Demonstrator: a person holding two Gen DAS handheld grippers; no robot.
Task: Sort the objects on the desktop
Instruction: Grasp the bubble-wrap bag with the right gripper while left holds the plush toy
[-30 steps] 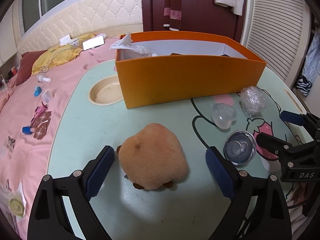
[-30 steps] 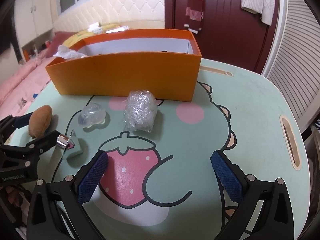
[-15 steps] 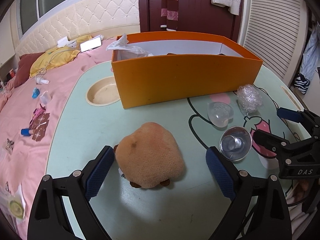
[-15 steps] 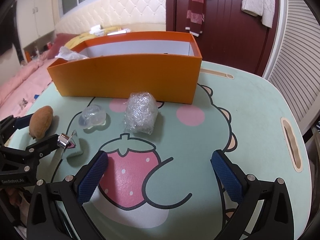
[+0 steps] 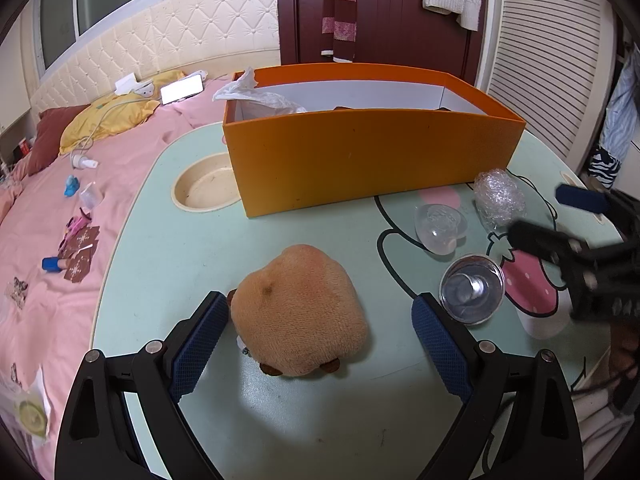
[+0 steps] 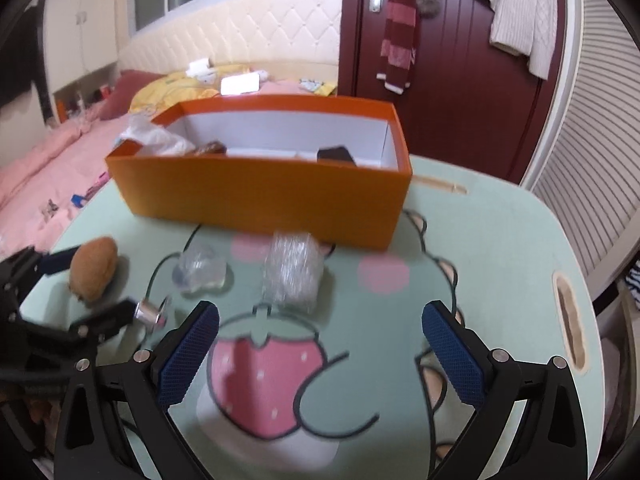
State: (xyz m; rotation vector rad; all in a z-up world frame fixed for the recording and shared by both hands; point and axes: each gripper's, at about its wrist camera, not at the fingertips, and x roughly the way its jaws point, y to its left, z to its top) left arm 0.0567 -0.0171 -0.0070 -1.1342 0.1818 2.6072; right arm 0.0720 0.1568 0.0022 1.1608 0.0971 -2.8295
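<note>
A tan plush toy [image 5: 300, 312] lies on the pale green table [image 5: 168, 264], between the fingers of my left gripper [image 5: 320, 344]. That gripper is open, and its left pad sits right beside the toy. To the right lie a round glass piece with a metal centre [image 5: 472, 290], a clear plastic piece [image 5: 440, 226] and a bubble-wrap bundle [image 5: 500, 198]. Behind them stands an orange box [image 5: 372, 160]. My right gripper [image 6: 320, 360] is open over the strawberry picture, holding nothing. The bubble-wrap bundle [image 6: 294, 272] lies ahead of it.
The orange box [image 6: 260, 196] holds crumpled white paper, a brown thing and a black thing. A round cup recess [image 5: 204, 188] is set into the table's left side, and a slot handle [image 6: 568, 316] at its right edge. A pink bed [image 5: 52, 216] with small items lies at the left.
My right gripper has lifted and pulled back a little; its view is blurred and now looks into the box. The left gripper and the plush toy have not moved.
</note>
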